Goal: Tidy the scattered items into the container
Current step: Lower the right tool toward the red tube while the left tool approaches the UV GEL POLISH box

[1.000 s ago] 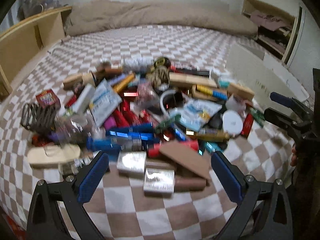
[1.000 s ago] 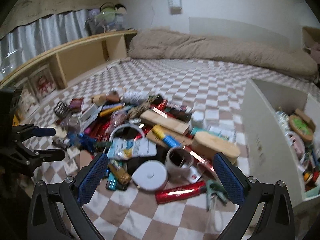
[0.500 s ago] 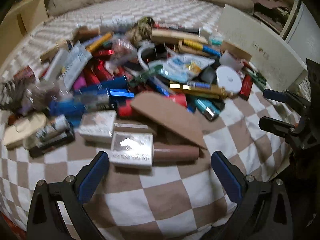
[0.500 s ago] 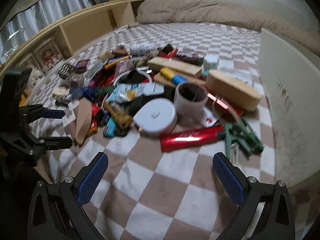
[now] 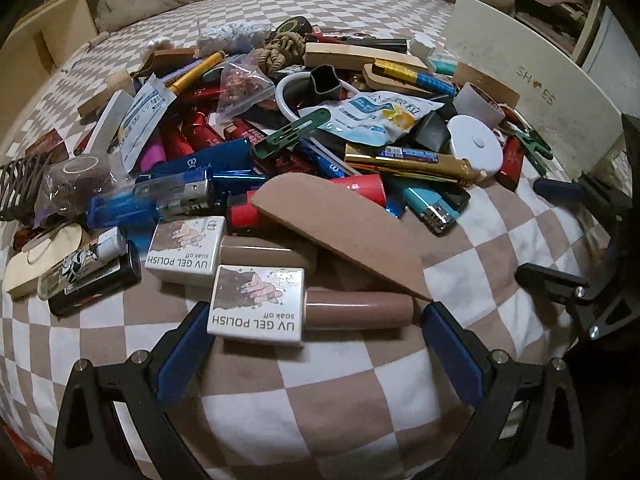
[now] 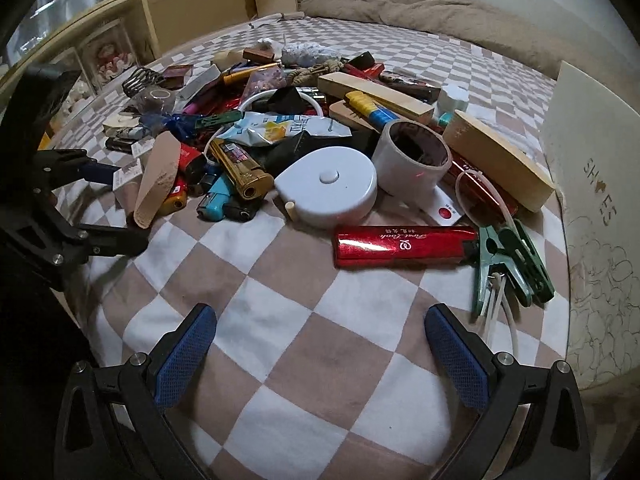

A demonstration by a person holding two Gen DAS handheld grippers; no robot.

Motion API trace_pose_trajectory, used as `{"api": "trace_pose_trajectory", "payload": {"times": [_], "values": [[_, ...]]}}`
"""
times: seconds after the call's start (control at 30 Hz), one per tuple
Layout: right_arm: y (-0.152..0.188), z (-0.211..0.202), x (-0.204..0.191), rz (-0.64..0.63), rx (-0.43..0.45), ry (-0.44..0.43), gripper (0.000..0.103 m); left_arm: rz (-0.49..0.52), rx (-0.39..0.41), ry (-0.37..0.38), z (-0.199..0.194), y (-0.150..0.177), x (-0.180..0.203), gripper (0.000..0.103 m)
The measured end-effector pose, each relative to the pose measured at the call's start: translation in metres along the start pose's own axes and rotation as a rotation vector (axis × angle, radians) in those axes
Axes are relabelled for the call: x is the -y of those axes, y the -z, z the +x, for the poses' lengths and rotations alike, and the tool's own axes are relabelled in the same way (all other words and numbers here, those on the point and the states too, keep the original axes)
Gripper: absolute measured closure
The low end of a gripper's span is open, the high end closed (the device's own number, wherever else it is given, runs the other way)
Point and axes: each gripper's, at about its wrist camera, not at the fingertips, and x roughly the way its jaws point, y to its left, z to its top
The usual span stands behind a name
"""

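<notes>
A heap of small items lies on a checkered bed cover. My left gripper (image 5: 316, 344) is open, its blue pads on either side of a UV gel polish bottle (image 5: 304, 307) with a white label and brown cap at the heap's near edge. A second gel polish bottle (image 5: 224, 249) lies just behind it. My right gripper (image 6: 318, 344) is open over bare cover, short of a red lighter (image 6: 404, 246) and a green clamp (image 6: 508, 264). The white box (image 6: 592, 216) marked SHOES stands at the right; its inside is hidden.
The pile holds a white round case (image 6: 330, 186), a tape roll (image 6: 414, 156), a wooden block (image 6: 496, 160), a brown oval board (image 5: 340, 222), blue lighters (image 5: 160, 196) and pouches. A wooden shelf (image 6: 168, 12) runs along the left. A beige duvet (image 6: 420, 4) lies at the back.
Both grippers have dropped and moved in toward the heap. The left now brackets the near gel polish bottle; the right has come close to the red lighter. Both stayed open.
</notes>
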Motion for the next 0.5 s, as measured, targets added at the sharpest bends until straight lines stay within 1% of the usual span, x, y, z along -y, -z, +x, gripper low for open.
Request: {"api": "trace_pose_trajectory", "payload": {"times": [0.17, 0.23, 0.33, 0.4, 0.5], "values": [[0.002, -0.002, 0.007, -0.008, 0.05, -0.01, 0.0, 0.009, 0.002, -0.004, 0.002, 0.0, 0.001, 0.0], [-0.002, -0.002, 0.01, 0.002, 0.052, -0.011, 0.0, 0.011, 0.002, -0.002, 0.002, 0.0, 0.0, 0.0], [-0.008, -0.001, 0.015, -0.012, 0.048, 0.03, 0.0, 0.017, -0.007, 0.002, 0.002, 0.0, -0.001, 0.0], [-0.011, -0.001, 0.024, 0.005, 0.048, 0.054, 0.0, 0.031, -0.021, 0.006, 0.001, -0.001, -0.002, 0.0], [-0.018, 0.002, 0.04, 0.024, 0.04, 0.087, 0.0, 0.023, -0.015, 0.014, 0.0, 0.0, -0.003, 0.0]]}}
